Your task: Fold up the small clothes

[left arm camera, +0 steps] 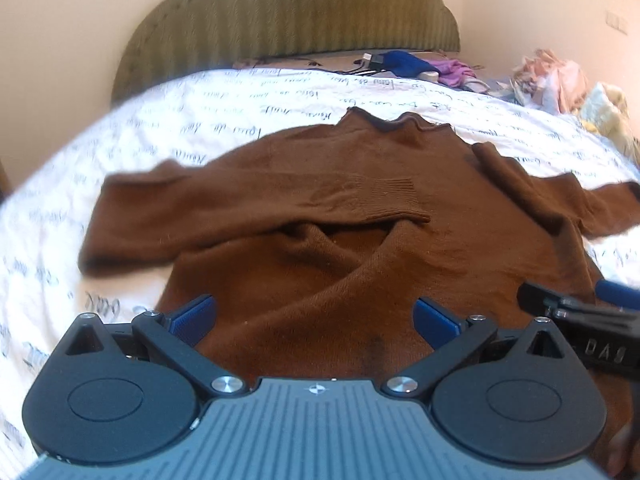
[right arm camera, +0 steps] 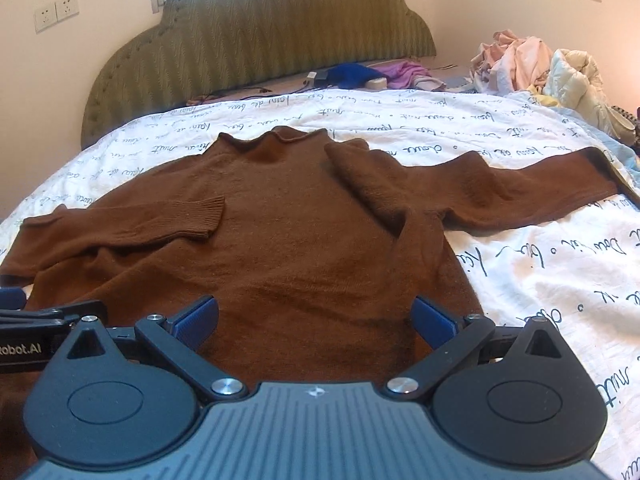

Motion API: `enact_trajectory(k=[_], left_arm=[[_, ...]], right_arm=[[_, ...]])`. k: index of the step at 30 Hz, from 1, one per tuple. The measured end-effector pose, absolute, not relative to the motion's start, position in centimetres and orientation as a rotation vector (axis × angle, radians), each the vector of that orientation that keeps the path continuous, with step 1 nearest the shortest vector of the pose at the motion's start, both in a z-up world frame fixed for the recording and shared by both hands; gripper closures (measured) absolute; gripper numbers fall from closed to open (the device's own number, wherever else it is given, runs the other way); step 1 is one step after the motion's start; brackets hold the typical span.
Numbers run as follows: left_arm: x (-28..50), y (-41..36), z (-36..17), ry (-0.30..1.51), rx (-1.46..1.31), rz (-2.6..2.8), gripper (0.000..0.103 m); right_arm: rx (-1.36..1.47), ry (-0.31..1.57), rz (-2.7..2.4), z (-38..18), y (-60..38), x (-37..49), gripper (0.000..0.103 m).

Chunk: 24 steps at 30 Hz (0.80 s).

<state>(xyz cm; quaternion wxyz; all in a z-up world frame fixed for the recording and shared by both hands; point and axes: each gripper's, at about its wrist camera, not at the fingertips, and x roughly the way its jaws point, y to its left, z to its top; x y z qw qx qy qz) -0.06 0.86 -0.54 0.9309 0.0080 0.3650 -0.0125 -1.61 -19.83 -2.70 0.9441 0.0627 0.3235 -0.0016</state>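
Note:
A brown knitted sweater (left arm camera: pixel 360 208) (right arm camera: pixel 288 232) lies flat on the bed, collar toward the headboard. Its left sleeve (left arm camera: pixel 240 208) (right arm camera: pixel 132 228) is folded across the chest, ribbed cuff near the middle. The right sleeve (right arm camera: pixel 500 192) (left arm camera: pixel 560 200) stretches out sideways on the sheet. My left gripper (left arm camera: pixel 316 318) hovers open over the lower hem, nothing between its blue pads. My right gripper (right arm camera: pixel 316 318) is open too, above the hem on the right half. Each gripper shows at the edge of the other's view: the right gripper (left arm camera: pixel 580 312), the left gripper (right arm camera: pixel 44 320).
The bed (right arm camera: pixel 540 272) has a white sheet printed with script. An olive padded headboard (right arm camera: pixel 260 40) stands behind it. A heap of pale clothes (right arm camera: pixel 540 64) sits at the far right, and blue and purple garments (right arm camera: pixel 372 74) with cables lie by the headboard.

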Motion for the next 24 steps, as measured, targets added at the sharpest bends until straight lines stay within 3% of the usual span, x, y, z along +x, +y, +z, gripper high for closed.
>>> enact_trajectory(k=[9, 24], left_arm=[[0.1, 0.8, -3.5, 0.74, 0.066, 0.062, 0.0], [-0.3, 1.0, -4.1, 0.724, 0.061, 0.047, 0.0]], right_arm=[[0.136, 0.651, 0.004, -4.6, -19.9, -1.8, 0.0], [0.16, 0.636, 0.005, -4.9, -20.1, -2.2, 0.0]])
